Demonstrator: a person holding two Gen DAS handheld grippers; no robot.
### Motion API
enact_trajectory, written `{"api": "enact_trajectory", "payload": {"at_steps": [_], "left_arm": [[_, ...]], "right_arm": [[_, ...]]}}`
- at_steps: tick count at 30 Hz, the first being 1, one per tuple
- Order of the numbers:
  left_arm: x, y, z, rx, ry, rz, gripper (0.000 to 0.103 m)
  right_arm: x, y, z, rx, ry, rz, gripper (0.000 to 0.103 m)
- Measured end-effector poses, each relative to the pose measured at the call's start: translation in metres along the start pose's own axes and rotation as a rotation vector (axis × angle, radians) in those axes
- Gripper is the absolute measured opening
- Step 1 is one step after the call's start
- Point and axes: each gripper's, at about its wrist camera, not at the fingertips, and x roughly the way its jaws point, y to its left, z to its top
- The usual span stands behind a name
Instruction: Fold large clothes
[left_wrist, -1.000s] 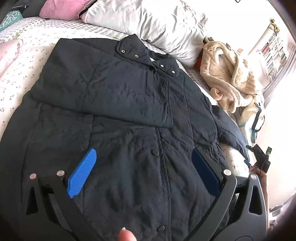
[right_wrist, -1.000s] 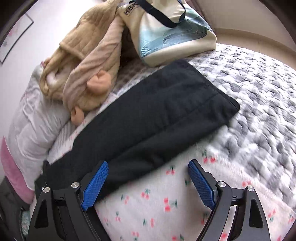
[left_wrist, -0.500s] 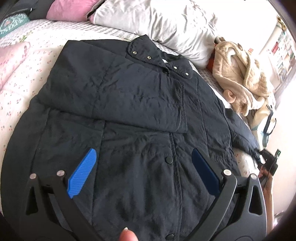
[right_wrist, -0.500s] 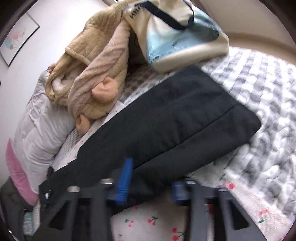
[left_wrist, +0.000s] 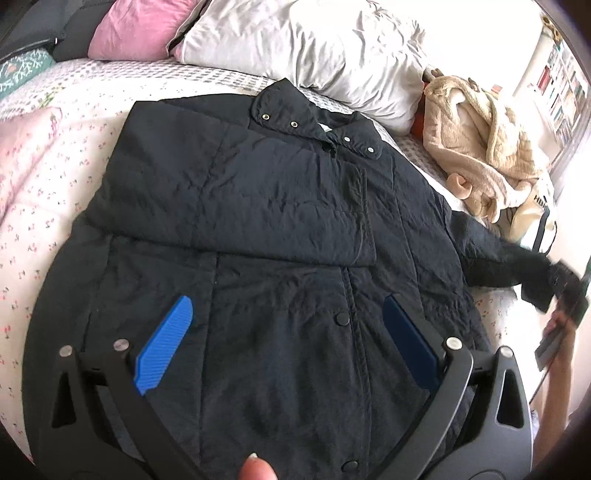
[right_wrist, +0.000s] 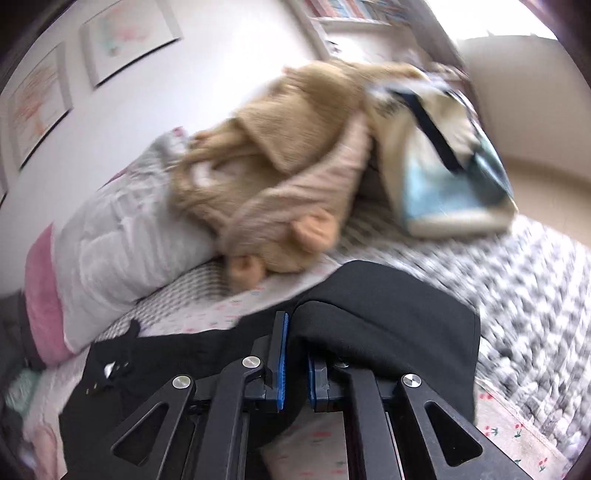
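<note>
A large black quilted jacket (left_wrist: 266, 229) lies flat on the bed, collar toward the pillows, its left sleeve folded across the chest. My left gripper (left_wrist: 288, 343) hovers open above the jacket's lower front, nothing between its blue pads. The jacket's right sleeve (left_wrist: 509, 266) stretches off to the right, lifted at its cuff. In the right wrist view my right gripper (right_wrist: 295, 354) is shut on that black sleeve (right_wrist: 388, 325), whose cloth drapes over the right finger, raised above the bedspread.
White and pink pillows (left_wrist: 303, 48) line the head of the bed. A beige fleece garment (left_wrist: 480, 147) and a cream tote bag (right_wrist: 443, 166) sit at the bed's right side. A grey knitted blanket (right_wrist: 535, 295) covers the near right part. A fingertip (left_wrist: 256, 469) shows at the bottom edge.
My right gripper closed on the sleeve's edge and lifted it off the bed, rolling as it rose. The left gripper stayed open over the jacket with only a small shift of view.
</note>
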Motion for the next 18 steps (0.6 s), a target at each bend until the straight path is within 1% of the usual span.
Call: {"api": "enact_trajectory", "payload": {"at_steps": [5,7,9,12,14,15,18], "left_arm": [[0.001,-0.001,0.0,0.004,0.014,-0.007,0.102],[0.001,-0.001,0.0,0.005,0.018,-0.008,0.102],[0.001,-0.002,-0.001,0.008,0.018,-0.005,0.102],[0.001,-0.001,0.0,0.012,0.016,0.004,0.102],[0.002,-0.001,0.0,0.014,0.018,0.01,0.102],[0.002,0.0,0.0,0.014,0.019,0.011,0.102],[0.004,0.002,-0.001,0.018,0.028,0.02,0.102]], "right_arm": [[-0.016,0.074,-0.005,-0.209,-0.023,0.065,0.008],[-0.016,0.109,-0.017,-0.31,-0.009,0.103,0.008],[-0.013,0.134,-0.03,-0.379,0.015,0.134,0.008],[-0.001,0.174,-0.061,-0.496,0.091,0.185,0.008],[0.013,0.201,-0.091,-0.583,0.17,0.215,0.008],[0.017,0.207,-0.101,-0.604,0.194,0.222,0.008],[0.043,0.229,-0.147,-0.683,0.343,0.243,0.008]]}}
